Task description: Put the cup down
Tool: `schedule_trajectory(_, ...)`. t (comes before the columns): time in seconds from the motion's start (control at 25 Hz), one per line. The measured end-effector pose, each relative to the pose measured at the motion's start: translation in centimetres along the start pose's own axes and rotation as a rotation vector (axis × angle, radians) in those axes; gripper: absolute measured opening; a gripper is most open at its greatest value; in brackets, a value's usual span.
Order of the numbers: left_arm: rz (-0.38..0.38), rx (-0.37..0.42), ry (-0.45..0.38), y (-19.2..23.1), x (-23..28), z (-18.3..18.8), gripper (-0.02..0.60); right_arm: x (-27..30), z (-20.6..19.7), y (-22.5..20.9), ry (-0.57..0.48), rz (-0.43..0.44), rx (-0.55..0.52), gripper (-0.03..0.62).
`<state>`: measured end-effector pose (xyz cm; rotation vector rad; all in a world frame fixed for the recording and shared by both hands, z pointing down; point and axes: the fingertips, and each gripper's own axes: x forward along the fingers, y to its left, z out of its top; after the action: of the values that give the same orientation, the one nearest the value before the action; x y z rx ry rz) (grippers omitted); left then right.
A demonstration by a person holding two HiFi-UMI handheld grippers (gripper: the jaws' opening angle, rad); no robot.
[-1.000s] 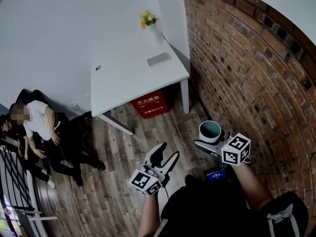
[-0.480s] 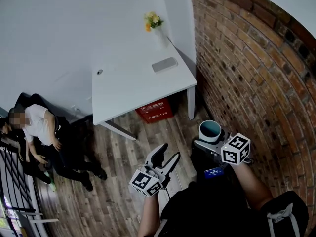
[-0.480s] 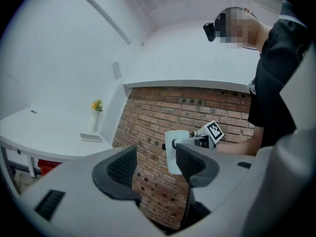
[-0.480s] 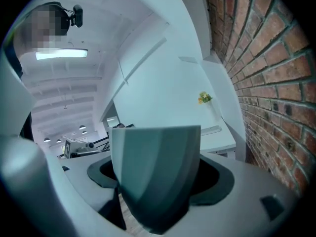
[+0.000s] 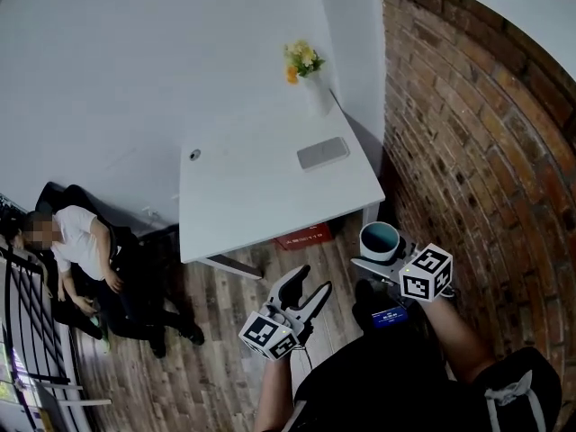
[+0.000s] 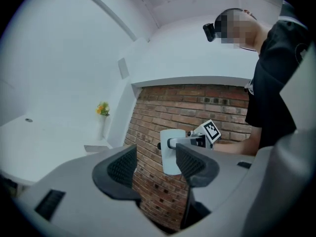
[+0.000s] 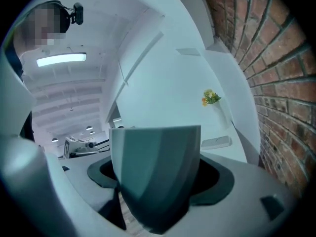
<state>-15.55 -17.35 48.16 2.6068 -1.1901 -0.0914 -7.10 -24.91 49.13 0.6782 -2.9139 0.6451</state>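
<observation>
The cup point(image 5: 380, 239), white outside and teal within, sits in the lower right-centre of the head view, pinched upright in the right gripper point(image 5: 382, 257). In that gripper's own view the two jaws press on either side of the cup's lower wall, and the cup fills the middle of the frame. It hangs in the air above the plank floor point(image 5: 216, 331). It is just off the near right corner of the white table point(image 5: 261, 196) and close to the brick wall point(image 5: 468, 151) that runs down the right side.

The left gripper point(image 5: 304, 286) is at lower centre, to the left of the cup and apart from it. Its jaws are spread with nothing between them. Its own view looks past the gap at the brick wall and at the cup held by the other gripper, whose marker cube point(image 6: 210, 130) shows right of centre.

On the table, a vase of yellow and orange flowers point(image 5: 306, 66) stands at the far right corner, at upper centre of the frame. A flat grey slab point(image 5: 323, 153) lies near the right edge, nearer than the vase; what it is cannot be told. A red box point(image 5: 301, 237) shows under the table's near edge. A seated person point(image 5: 81, 250) in a white top is at the left edge of the frame, well apart from the table.
</observation>
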Motion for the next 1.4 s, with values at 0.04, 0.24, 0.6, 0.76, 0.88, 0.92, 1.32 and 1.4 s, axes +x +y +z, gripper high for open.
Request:
schedule_trajectory(0.04, 0.002, 0.001, 0.001, 1.1, 1.2, 0.6, 0.239, 0.8, 0.9, -1.2, 0.001, 0.005, -0.002, 0.400)
schedule_trajectory(0.24, 0.010, 0.005, -0.003, 6.1, 6.7, 3.3, 0.241, 4.6, 4.6, -6.7, 0.013, 0.023, -0.017, 0.400)
schedule_trajectory(0.6, 0.015, -0.013, 0.003, 12.4, 13.2, 5.4, 0.241, 9.5, 8.0, -12.9, 0.034, 0.043, -0.006, 0.400)
schedule_trajectory(0.76, 0.010, -0.017, 0.016, 14.2, 14.6, 5.6, 0.241, 11.0, 8.7, -14.7, 0.039, 0.039, -0.004, 0.400)
schedule_trajectory(0.88, -0.002, -0.022, 0.028, 15.2, 15.4, 5.5, 0.239, 11.9, 9.1, -15.5, 0.035, 0.035, -0.002, 0.400)
schedule_trajectory(0.92, -0.009, -0.021, 0.030, 15.5, 15.6, 5.5, 0.239, 12.1, 9.2, -15.7, 0.035, 0.031, 0.000, 0.400)
schedule_trajectory(1.32, -0.046, -0.010, 0.049, 18.9, 15.1, 7.1, 0.239, 15.9, 10.4, -15.0, 0.014, 0.014, 0.018, 0.400)
schedule_trajectory(1.4, -0.040, -0.015, 0.045, 19.5, 14.6, 7.2, 0.239, 16.5, 10.4, -14.5, 0.016, 0.019, 0.018, 0.400)
